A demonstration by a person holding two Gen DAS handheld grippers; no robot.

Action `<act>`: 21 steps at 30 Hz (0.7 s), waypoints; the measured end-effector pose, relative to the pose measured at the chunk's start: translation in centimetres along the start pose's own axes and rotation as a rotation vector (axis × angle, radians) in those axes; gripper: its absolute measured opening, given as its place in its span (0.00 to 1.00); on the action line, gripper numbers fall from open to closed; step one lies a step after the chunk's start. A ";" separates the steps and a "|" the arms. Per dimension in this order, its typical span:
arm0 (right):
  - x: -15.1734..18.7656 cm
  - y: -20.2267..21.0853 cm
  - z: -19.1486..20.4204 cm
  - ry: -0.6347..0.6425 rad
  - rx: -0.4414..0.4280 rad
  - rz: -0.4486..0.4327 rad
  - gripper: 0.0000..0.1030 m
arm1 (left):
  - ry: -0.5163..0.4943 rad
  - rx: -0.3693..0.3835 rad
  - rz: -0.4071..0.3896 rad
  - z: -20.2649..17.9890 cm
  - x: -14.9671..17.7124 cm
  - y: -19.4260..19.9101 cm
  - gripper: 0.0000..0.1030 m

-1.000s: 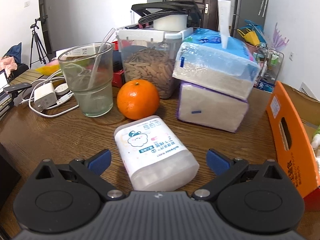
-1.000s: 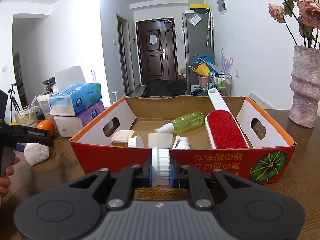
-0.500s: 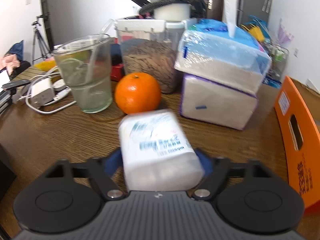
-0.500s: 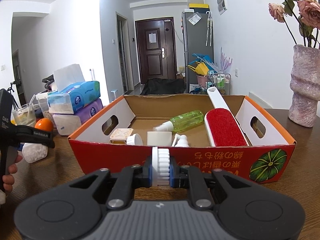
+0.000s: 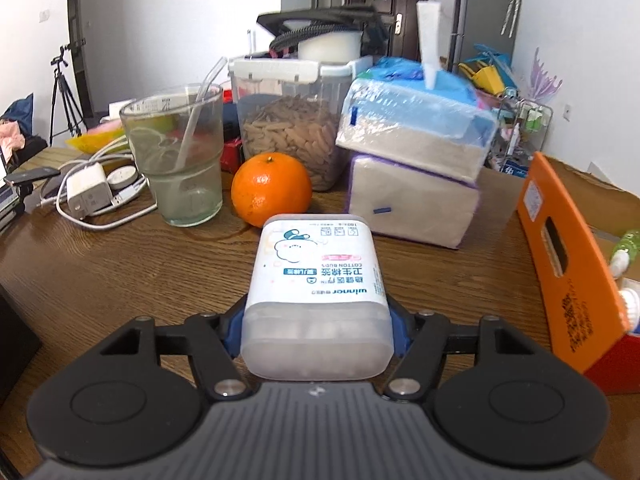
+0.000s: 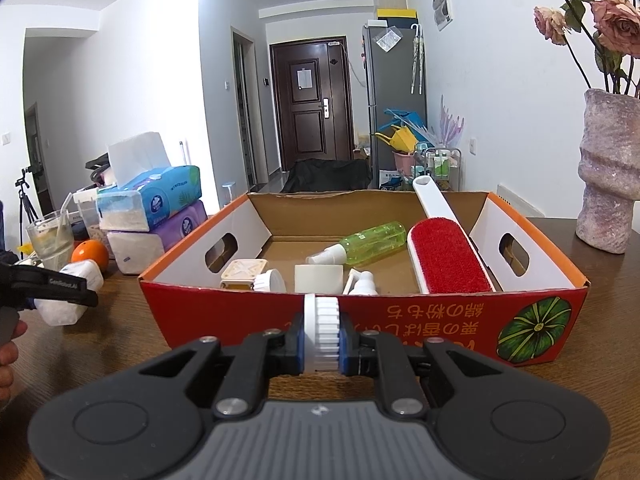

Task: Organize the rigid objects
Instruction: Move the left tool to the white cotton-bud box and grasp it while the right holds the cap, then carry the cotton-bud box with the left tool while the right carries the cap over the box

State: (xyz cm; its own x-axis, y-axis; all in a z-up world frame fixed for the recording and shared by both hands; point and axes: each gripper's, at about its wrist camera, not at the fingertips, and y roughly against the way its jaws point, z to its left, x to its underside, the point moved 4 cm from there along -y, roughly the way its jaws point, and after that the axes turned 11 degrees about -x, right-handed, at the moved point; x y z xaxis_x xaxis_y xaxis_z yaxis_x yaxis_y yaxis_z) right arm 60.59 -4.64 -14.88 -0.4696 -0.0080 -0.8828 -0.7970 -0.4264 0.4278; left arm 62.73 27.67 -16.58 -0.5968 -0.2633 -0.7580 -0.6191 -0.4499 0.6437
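My left gripper (image 5: 316,330) is shut on a white cotton-bud box (image 5: 316,280), its blue pads pressing both sides near the clear end. The box points away from me, just above the wooden table, with the orange behind it. From the right wrist view the same box (image 6: 76,280) shows at the far left, held in the left gripper (image 6: 68,292). My right gripper (image 6: 320,344) is shut on a white ribbed plastic piece (image 6: 320,316), right in front of the red cardboard box (image 6: 400,320). Inside lie a green spray bottle (image 6: 372,240), a red lint brush (image 6: 448,260) and small white items.
An orange (image 5: 271,188), a glass with a straw (image 5: 180,160), a pasta container (image 5: 292,128) and stacked tissue packs (image 5: 416,168) crowd the table's back. A charger with cables (image 5: 86,190) lies at the left. A vase (image 6: 608,168) stands at the right. A person's hand (image 6: 8,344) shows at the left edge.
The left jaws closed from wide open onto the cotton-bud box, which turned straight between them and rose off the table. The right gripper stayed still with its white piece.
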 end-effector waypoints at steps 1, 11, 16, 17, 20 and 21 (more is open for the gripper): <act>0.0 0.1 0.0 0.000 0.000 -0.002 0.14 | 0.002 0.004 -0.005 0.1 0.0 0.2 0.64; -0.2 0.9 0.2 0.000 -0.009 -0.019 0.14 | 0.009 0.021 -0.079 1.0 1.0 4.1 0.64; -0.2 1.5 0.5 -0.002 -0.018 -0.024 0.14 | 0.010 0.026 -0.108 1.2 1.9 6.5 0.64; -0.2 1.6 0.5 -0.002 -0.019 -0.026 0.14 | 0.010 0.027 -0.112 1.3 2.1 6.9 0.64; -0.1 2.1 0.6 -0.004 -0.022 -0.030 0.14 | 0.004 0.024 -0.132 1.3 2.8 8.4 0.64; -0.1 2.3 0.6 -0.005 -0.023 -0.031 0.14 | 0.003 0.025 -0.139 1.3 2.9 8.9 0.64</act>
State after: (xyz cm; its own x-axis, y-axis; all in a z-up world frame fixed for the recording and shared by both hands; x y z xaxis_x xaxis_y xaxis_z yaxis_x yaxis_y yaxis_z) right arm 58.55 -5.06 -13.71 -0.4467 0.0106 -0.8946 -0.8026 -0.4467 0.3954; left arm 54.80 24.02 -12.94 -0.5027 -0.2024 -0.8404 -0.7083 -0.4609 0.5347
